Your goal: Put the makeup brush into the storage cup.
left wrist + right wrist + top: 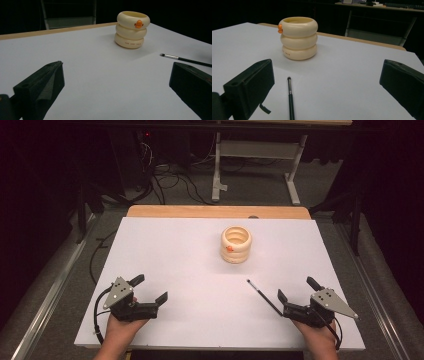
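Near the white table's [165, 245] front right corner, we should drop our right gripper [298, 296] — jaws spread wide, like the left gripper's [150, 289] — squarely across the thin black metal-ferruled brush [263, 297], short of the cream three-ringed duck-beaked cup [236, 244] mid-table.

The brush [263, 296] lies on the table [170, 250], before the cup [236, 244].
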`<state>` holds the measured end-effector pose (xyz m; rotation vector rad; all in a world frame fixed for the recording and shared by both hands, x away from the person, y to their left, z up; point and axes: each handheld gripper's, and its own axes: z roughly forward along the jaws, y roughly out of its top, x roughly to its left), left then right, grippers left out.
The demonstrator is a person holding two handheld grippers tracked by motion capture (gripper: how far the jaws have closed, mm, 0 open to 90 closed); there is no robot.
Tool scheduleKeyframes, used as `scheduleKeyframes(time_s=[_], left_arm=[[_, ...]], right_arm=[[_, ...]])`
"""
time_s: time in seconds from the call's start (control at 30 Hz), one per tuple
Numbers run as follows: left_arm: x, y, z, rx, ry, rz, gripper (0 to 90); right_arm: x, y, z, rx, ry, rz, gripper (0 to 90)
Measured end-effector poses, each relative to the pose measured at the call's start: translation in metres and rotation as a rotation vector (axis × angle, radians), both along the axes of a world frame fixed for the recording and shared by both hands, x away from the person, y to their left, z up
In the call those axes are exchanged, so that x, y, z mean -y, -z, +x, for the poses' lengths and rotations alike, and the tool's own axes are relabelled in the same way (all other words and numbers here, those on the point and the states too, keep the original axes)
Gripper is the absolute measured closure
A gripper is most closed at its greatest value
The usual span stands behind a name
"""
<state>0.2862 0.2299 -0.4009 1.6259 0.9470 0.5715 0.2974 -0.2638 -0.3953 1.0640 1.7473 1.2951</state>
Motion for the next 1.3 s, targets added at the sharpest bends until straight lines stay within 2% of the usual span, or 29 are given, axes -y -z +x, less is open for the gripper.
scheduleKeyframes(time_s=[0.83, 1.07, 1.3], left_arm=[[-0.0001, -0.0002, 0.0, -0.001, 0.003, -0.003, 0.7], [-0.0001, -0.0002, 0.0001, -0.001, 0.004, -0.004, 0.7], [0.0002, -0.0002, 0.0, -0.001, 0.007, -0.004, 0.7]], right_arm=[[0.0015, 0.0006, 0.0008, -0.001, 0.001, -0.002, 1.0], [0.0028, 0.0013, 0.0021, -0.013, 0.011, -0.004, 1.1], [0.003, 0.003, 0.0034, -0.045, 0.033, -0.032, 1.3]])
